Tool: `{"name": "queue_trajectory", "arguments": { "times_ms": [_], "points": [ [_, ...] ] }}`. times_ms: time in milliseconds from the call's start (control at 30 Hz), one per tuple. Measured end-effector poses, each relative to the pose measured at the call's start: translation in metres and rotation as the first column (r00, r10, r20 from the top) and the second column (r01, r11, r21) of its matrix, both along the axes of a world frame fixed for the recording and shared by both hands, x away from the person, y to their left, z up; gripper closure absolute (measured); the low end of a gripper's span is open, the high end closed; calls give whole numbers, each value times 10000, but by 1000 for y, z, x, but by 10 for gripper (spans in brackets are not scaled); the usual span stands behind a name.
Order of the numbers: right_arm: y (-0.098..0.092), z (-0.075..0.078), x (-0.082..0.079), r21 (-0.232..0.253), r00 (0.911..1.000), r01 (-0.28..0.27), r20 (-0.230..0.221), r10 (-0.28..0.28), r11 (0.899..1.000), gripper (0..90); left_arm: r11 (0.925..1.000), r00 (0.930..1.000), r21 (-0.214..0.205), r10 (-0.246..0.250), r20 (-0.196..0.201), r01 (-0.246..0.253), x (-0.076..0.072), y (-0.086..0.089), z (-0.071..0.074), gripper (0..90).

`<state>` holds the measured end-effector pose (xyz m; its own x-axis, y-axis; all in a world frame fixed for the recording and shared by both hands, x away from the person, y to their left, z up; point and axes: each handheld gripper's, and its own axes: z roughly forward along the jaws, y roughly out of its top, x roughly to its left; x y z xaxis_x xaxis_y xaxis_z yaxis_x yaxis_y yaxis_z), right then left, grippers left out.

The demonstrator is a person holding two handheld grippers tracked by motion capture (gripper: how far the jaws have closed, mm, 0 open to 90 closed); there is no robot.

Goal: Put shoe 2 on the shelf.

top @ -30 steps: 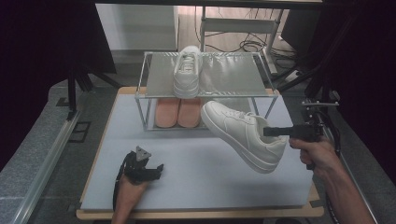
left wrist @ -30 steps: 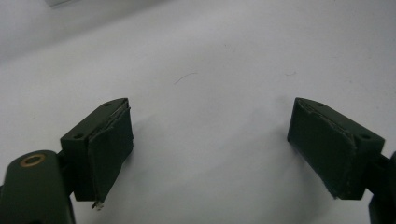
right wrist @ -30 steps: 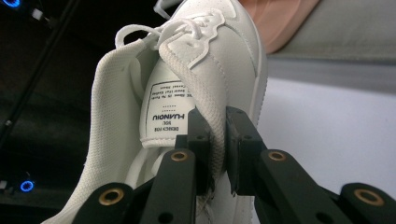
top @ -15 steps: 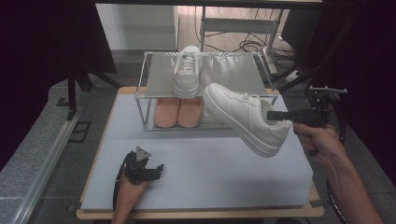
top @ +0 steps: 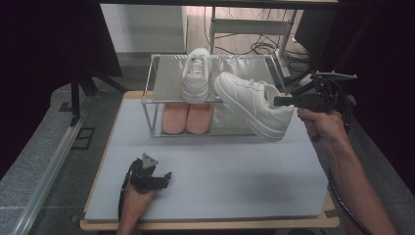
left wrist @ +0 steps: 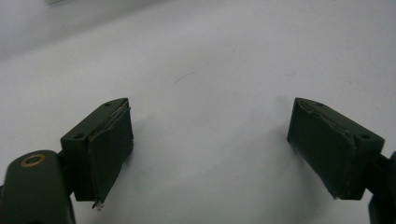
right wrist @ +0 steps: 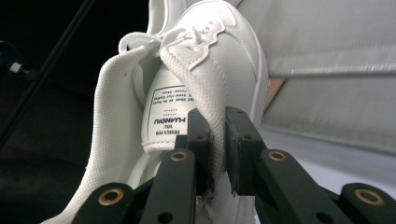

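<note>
My right gripper (top: 280, 101) is shut on the collar of a white sneaker (top: 252, 103), holding it in the air, tilted, with its toe at the right front edge of the rack's top shelf (top: 166, 85). In the right gripper view the jaws pinch the padded collar (right wrist: 215, 122) of the sneaker (right wrist: 219, 60). A second white sneaker (top: 196, 74) stands on the top shelf. My left gripper (top: 159, 180) rests low on the grey mat (top: 220, 176) at the front left, open, its pads (left wrist: 109, 142) wide apart over bare mat.
A pair of pink shoes (top: 186, 117) sits under the shelf inside the metal rack. The mat lies on a wooden board (top: 205, 225). Cables and a table frame (top: 249, 24) stand behind the rack.
My right gripper has lifted the white sneaker up and back toward the rack's top shelf. The left gripper has not moved.
</note>
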<state>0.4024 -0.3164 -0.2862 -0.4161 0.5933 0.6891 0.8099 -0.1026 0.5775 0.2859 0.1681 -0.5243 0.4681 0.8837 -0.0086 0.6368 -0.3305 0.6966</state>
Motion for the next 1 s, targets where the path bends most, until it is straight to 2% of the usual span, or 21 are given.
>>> {"name": "queue_trajectory", "arguments": {
  "times_ms": [167, 367, 400, 567, 767, 800, 1000],
  "points": [
    [6, 2, 15, -196, 9988, 481, 77, -479, 9986, 808, 10000, 10000, 10, 2, 10, -2, 0, 0, 0, 144],
    [12, 4, 30, -601, 9940, 1084, 193, -1074, 9923, 808, 10000, 10000, 10, 1, 11, -1, 0, 0, 0, 144],
    [14, 5, 36, -706, 9905, 1363, 270, -1347, 9881, 808, 10000, 10000, 2, 4, -3, -4, 0, 0, 0, 144],
    [23, 5, 51, -902, 9826, 1848, 384, -1820, 9786, 807, 10000, 10000, -4, -5, 1, 5, 0, 0, 0, 144],
    [38, 3, 60, -1290, 9784, 2049, 541, -1994, 9702, 798, 10000, 10000, 19, 2, 28, -3, 0, 0, 0, 144],
    [44, 3, 61, -1499, 9778, 2063, 680, -1980, 9670, 787, 10000, 10000, 11, 17, 51, -17, 0, 0, 0, 145],
    [50, 4, 60, -1577, 9795, 1878, 1036, -1729, 9695, 703, 10000, 10000, 34, -5, 41, 5, 0, 0, 0, 145]
  ]
}}
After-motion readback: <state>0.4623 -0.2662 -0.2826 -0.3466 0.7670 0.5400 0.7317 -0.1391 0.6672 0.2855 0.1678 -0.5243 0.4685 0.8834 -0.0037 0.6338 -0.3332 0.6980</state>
